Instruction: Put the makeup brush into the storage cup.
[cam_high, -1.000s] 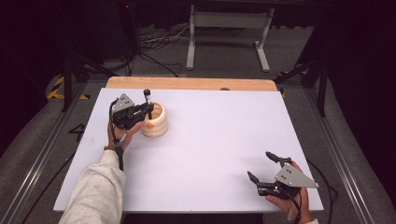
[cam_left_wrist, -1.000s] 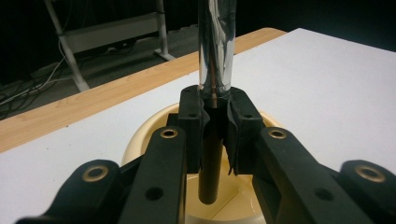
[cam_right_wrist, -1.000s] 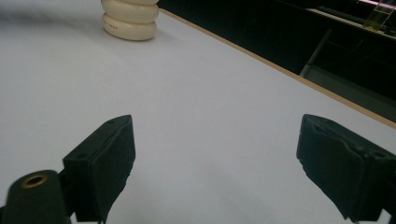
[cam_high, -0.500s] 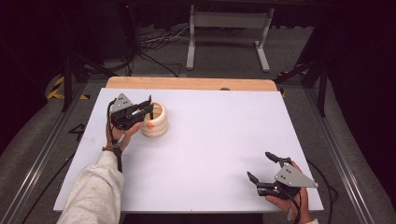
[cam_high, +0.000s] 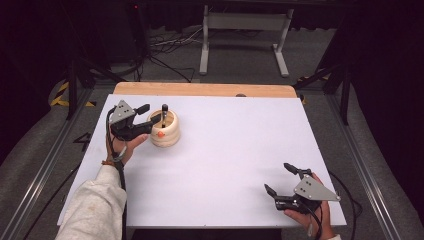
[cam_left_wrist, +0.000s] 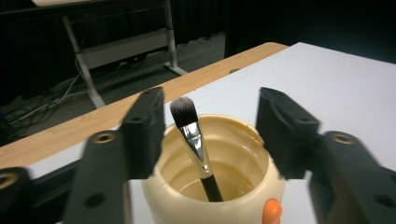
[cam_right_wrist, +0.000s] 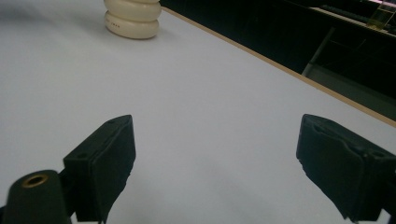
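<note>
From above, the left gripper (cam_high: 150, 116) sits beside a cream pot (cam_high: 165, 131) far-left on the white table (cam_high: 240, 150), while its own view reveals spread jaws flanking the pot's brush (cam_left_wrist: 194, 140), and the right gripper (cam_right_wrist: 215, 163) gapes empty.

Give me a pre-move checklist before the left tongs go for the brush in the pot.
1. Left tongs open: ok, jaws spread wide either side of the brush.
2. Brush reachable: ok, its bristle end sticks up above the pot rim, leaning between the jaws.
3. Pot upright on the table: ok.
4. Jaws clear of the pot rim: cannot tell; they sit very close to it.
5. Right tongs out of the way: ok, open and empty at the near right corner, far from the pot.
6. Anything else inside the pot: none seen, though its floor is partly hidden.
</note>
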